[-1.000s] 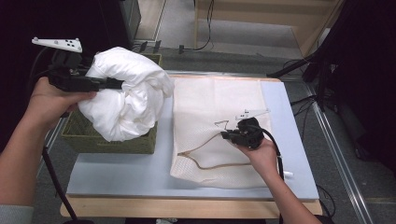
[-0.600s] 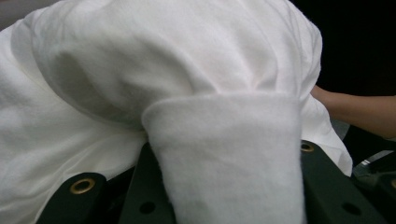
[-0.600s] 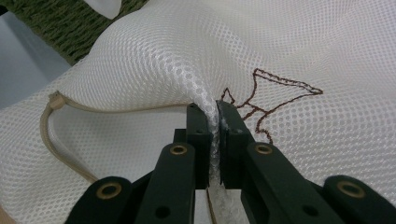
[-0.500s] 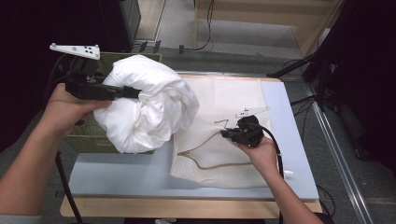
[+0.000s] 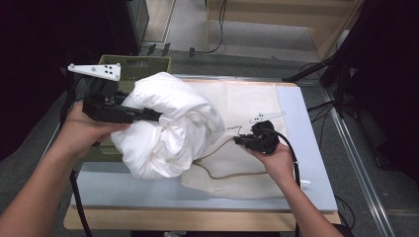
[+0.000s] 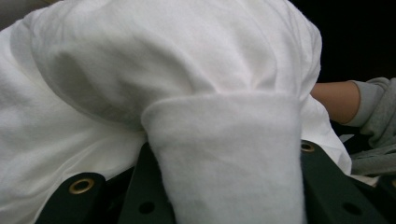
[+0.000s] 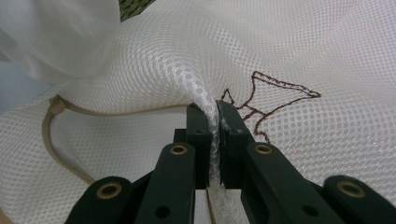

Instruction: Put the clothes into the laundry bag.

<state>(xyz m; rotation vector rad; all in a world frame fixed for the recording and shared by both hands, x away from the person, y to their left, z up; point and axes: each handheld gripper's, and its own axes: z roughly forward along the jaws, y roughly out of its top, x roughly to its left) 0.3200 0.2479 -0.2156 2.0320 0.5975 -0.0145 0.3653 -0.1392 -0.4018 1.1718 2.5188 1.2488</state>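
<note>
In the high view a big bundle of white cloth (image 5: 170, 126) hangs above the table's left half, and my left gripper (image 5: 152, 116) is shut on it from the left. In the left gripper view a thick fold of the white cloth (image 6: 224, 154) sits between the black jaws of my left gripper (image 6: 224, 191). A cream mesh bag (image 5: 247, 103) lies flat on the table, its mouth edged by a tan drawstring (image 5: 222, 174). My right gripper (image 5: 238, 140) is shut on a raised pinch of the mesh bag (image 7: 299, 42) near brown stitching (image 7: 275, 88), holding the upper layer up.
A green woven basket (image 5: 138, 65) stands at the table's far left, partly behind the bundle. A pale blue mat (image 5: 301, 128) covers the wooden table. Cables and a dark stand lie on the floor to the right. The person's grey sleeve (image 6: 378, 107) shows beyond the cloth.
My left gripper has carried the white cloth from over the basket to the right, so its edge now overlaps the mesh bag's mouth. The right gripper has held its pinch in place.
</note>
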